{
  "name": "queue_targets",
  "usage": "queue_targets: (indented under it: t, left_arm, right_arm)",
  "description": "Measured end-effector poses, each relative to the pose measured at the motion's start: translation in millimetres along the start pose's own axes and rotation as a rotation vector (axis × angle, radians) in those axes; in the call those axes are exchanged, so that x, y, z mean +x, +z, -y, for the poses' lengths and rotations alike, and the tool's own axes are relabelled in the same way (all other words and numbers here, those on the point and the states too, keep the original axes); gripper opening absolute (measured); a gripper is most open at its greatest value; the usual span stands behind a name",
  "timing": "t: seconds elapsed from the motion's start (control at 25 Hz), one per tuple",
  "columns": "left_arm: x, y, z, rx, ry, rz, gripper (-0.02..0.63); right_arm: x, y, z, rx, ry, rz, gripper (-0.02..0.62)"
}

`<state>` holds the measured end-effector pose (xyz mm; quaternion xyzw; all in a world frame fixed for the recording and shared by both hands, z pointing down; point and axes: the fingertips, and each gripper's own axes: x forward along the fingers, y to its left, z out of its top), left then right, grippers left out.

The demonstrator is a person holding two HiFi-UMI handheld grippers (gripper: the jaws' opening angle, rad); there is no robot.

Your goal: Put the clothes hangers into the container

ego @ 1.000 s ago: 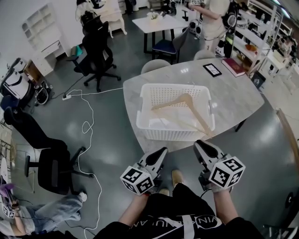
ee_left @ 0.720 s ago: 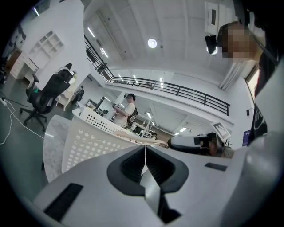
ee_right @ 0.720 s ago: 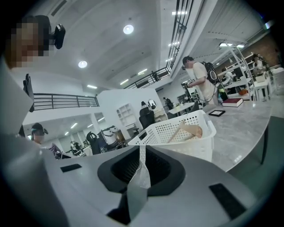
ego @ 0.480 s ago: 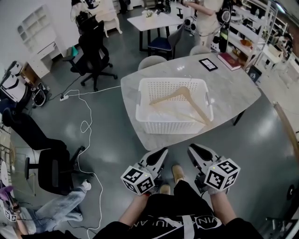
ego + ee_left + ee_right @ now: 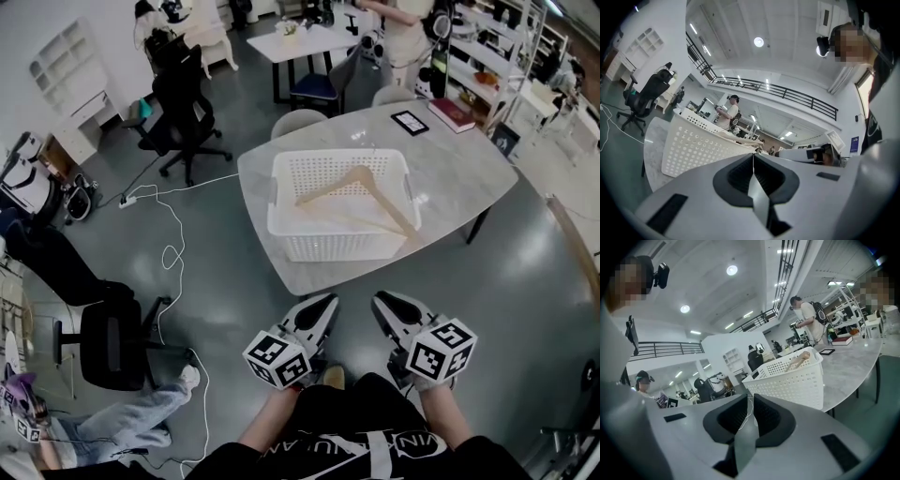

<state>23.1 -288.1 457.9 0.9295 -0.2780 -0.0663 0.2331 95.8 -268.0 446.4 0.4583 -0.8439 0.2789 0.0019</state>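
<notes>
My left tool [image 5: 322, 304] and right tool [image 5: 382, 301] are closed, empty; the hanger [image 5: 362, 191] lies in the basket [image 5: 337, 247] on the desk [image 5: 455, 173]

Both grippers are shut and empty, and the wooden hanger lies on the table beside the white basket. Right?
Not quite. The head view shows the wooden hanger lying inside the white basket, not beside it on the table. The left gripper and right gripper are indeed shut and empty.

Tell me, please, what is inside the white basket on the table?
A wooden hanger rests inside the white basket; whether a second lies beneath it, I cannot tell.
</notes>
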Motion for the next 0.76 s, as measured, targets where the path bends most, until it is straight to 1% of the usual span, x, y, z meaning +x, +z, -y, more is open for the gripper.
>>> queue_targets:
  t: [0.24, 0.4, 0.76]
  left_arm:
    - [1, 2, 15, 0.028, -0.001, 0.004, 0.011]
    - [1, -10, 37, 0.033, -0.012, -0.016, 0.011]
    - [-18, -36, 80, 0.026, 0.006, -0.026, 0.011]
  right_arm:
    - [-10, 3, -7, -0.014, 0.031, 0.011, 0.058]
    - [-26, -8, -9, 0.000, 0.037, 0.004, 0.058]
    - [-63, -35, -25, 0.015, 0.067, -0.021, 0.058]
